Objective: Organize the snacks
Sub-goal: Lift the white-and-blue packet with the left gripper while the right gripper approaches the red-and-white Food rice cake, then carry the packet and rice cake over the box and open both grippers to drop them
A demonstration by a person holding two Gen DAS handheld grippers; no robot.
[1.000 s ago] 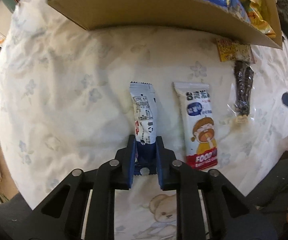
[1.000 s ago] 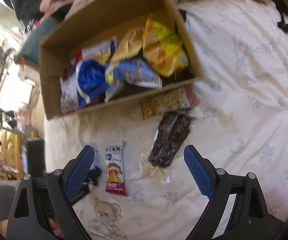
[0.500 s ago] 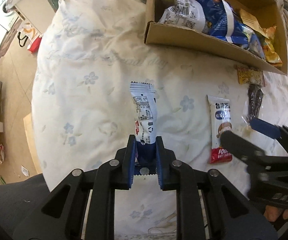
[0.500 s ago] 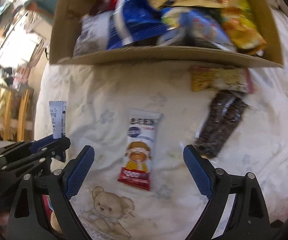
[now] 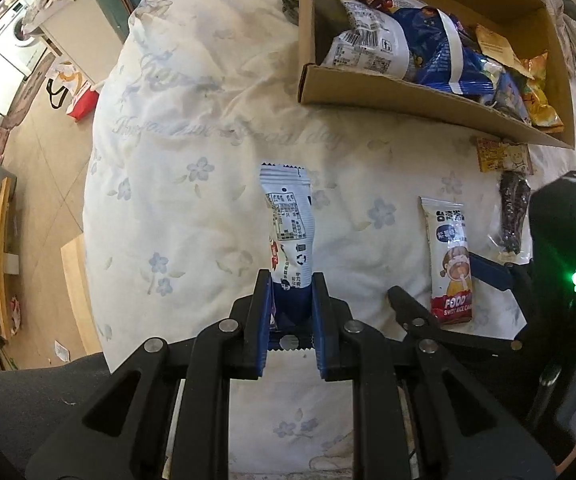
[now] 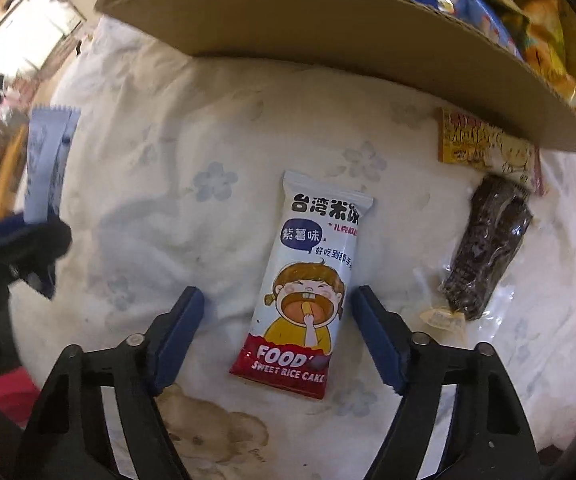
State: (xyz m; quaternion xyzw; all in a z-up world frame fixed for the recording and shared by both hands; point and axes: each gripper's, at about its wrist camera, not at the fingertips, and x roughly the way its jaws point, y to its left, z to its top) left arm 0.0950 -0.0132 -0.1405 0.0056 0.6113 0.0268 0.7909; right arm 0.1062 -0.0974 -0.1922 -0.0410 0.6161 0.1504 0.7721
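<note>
Two views here. Left wrist: left gripper (image 5: 291, 312) clamped on a white snack packet (image 5: 289, 236). Right wrist: right gripper (image 6: 276, 330), jaws just closing, not touching, straddles the rice cake packet (image 6: 308, 284) lying lengthwise between its fingers on the quilt (image 6: 191, 128).

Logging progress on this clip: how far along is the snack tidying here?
Done: the cardboard box already holds many packets. In hand: the left gripper is shut on a white snack packet; the right gripper, whose jaws have just been closing, straddles the rice cake packet without pressing it. Left on the bedspread: a dark bar and a yellow packet.
</note>
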